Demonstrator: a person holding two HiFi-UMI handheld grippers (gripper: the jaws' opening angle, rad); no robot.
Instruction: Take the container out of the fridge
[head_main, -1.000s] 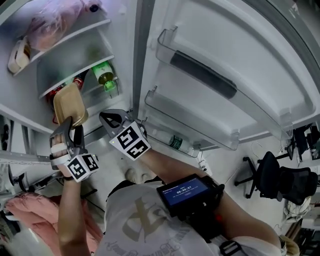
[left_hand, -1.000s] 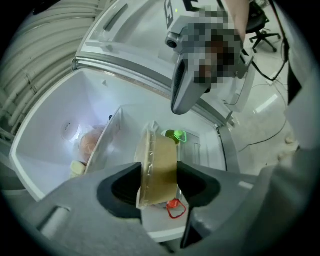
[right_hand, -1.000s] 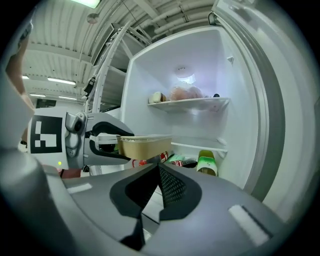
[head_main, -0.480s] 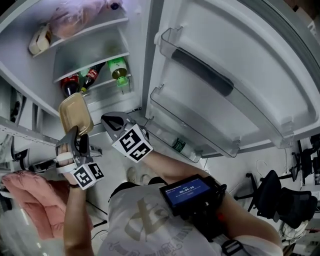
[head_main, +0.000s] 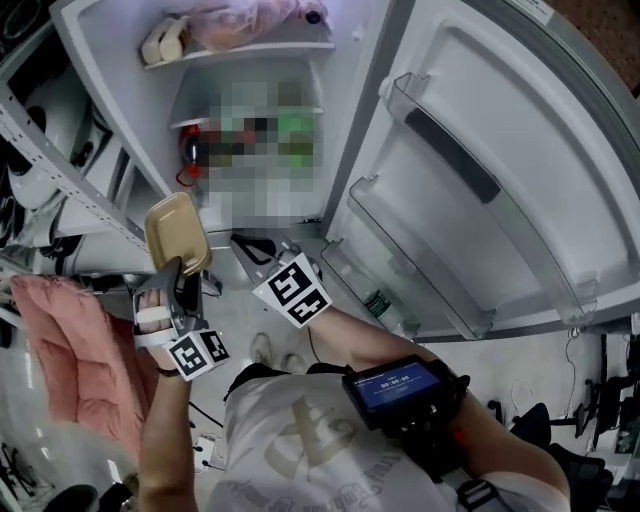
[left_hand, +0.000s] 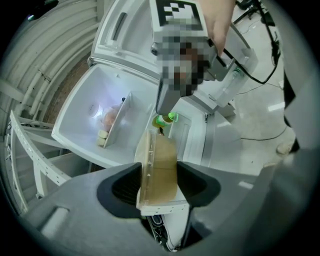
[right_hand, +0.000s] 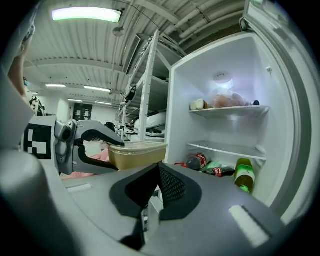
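A shallow tan lidded container (head_main: 176, 230) hangs outside the open fridge (head_main: 250, 70), just below and left of its lower shelves. My left gripper (head_main: 181, 276) is shut on the container's near end. In the left gripper view the container (left_hand: 159, 170) stands on edge, clamped between the two dark jaws of the left gripper (left_hand: 159, 181). My right gripper (head_main: 247, 246) hovers just right of the container, apart from it, pointing at the fridge. Its jaws meet with nothing between them (right_hand: 157, 168). From there the container (right_hand: 137, 152) shows in the left gripper (right_hand: 85, 146).
Cola bottles (right_hand: 196, 161) and a green bottle (right_hand: 243, 178) lie on the lower fridge shelf; bagged food (right_hand: 227, 100) sits on the upper one. The fridge door (head_main: 480, 180) swings open at right with clear bins. A metal rack (head_main: 60, 150) and pink cloth (head_main: 70, 345) stand at left.
The left gripper has carried the container clear of the lower shelf and off to the left of the fridge. The right gripper has kept its place beside it, still shut.
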